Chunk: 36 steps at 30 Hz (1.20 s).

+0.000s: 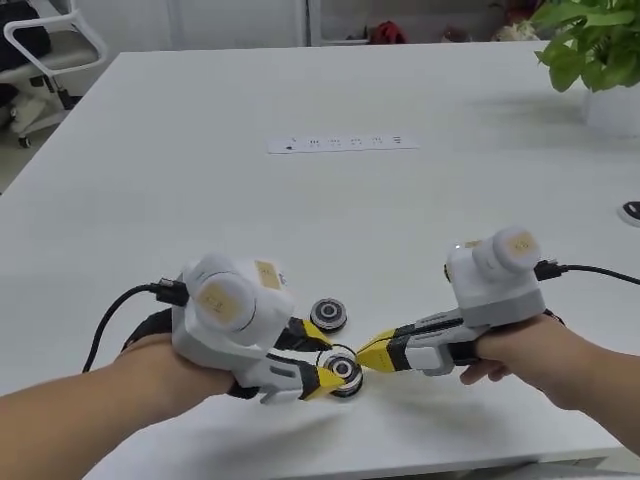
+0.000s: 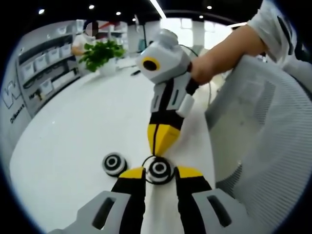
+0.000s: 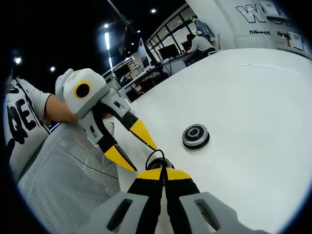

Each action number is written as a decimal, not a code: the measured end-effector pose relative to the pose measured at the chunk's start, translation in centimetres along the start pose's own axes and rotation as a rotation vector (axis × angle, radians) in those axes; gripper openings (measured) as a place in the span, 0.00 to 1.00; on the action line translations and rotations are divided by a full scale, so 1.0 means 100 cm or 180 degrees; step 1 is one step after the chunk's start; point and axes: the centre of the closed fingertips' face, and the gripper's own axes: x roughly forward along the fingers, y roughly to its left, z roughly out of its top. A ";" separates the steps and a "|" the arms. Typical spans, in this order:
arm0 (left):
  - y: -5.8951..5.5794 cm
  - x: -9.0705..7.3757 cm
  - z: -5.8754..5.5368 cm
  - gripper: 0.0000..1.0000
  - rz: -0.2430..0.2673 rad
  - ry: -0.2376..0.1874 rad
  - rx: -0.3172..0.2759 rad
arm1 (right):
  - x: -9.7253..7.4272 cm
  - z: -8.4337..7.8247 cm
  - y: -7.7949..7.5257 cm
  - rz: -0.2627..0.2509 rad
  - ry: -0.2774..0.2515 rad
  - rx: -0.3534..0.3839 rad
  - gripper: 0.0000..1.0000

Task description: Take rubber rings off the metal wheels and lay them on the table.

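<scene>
Rubber ring (image 3: 153, 154) looks thin and stretchy, so we pinch its loose edge in the closed right gripper (image 3: 164, 173) jaws while left gripper (image 2: 160, 173) jaws clamp the stiff wheel (image 2: 160, 167).

left gripper (image 1: 324, 357): white body, black jaws with yellow tips, pointing right and slightly away from the person. jaws parted a little, one tip on each side of a metal wheel (image 1: 344, 370) and touching it, as seen in the left gripper view (image 2: 160, 171). a black cable trails from its rear.
left hand (image 1: 150, 362): wrapped under the body, mostly hidden; bare forearm (image 1: 60, 420) enters from the lower left.
right gripper (image 1: 364, 352): same build, pointing left, tilted down toward the left gripper's tips. jaws pressed together tip to tip (image 3: 164, 172).
right hand (image 1: 512, 350): closed round the grip, fingers curled beneath; bare forearm (image 1: 600, 385) enters from the lower right.
</scene>
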 end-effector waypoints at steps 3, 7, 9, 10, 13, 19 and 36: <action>0.002 -0.004 0.001 0.27 0.0012 -0.0021 -0.0023 | 0.000 0.001 0.000 0.0005 -0.0002 -0.0011 0.00; 0.003 -0.011 0.000 0.27 0.0025 -0.0023 -0.0025 | -0.001 0.003 0.001 0.0007 -0.0024 -0.0011 0.00; 0.006 -0.014 -0.001 0.28 0.0048 -0.0029 -0.0035 | -0.001 0.004 0.001 0.0008 -0.0031 -0.0012 0.00; 0.007 -0.016 -0.001 0.28 0.0062 -0.0036 -0.0050 | -0.001 0.004 0.001 0.0009 -0.0034 -0.0012 0.00; 0.009 -0.021 -0.002 0.29 0.0072 -0.0042 -0.0077 | -0.002 0.005 0.001 0.0011 -0.0043 -0.0017 0.00; 0.008 -0.030 -0.005 0.32 0.0069 -0.0083 -0.0191 | -0.002 0.008 0.003 0.0021 -0.0057 -0.0033 0.00; 0.017 -0.055 -0.016 0.38 0.0187 -0.0119 -0.0305 | 0.004 0.018 0.018 0.0160 -0.0008 -0.0152 0.00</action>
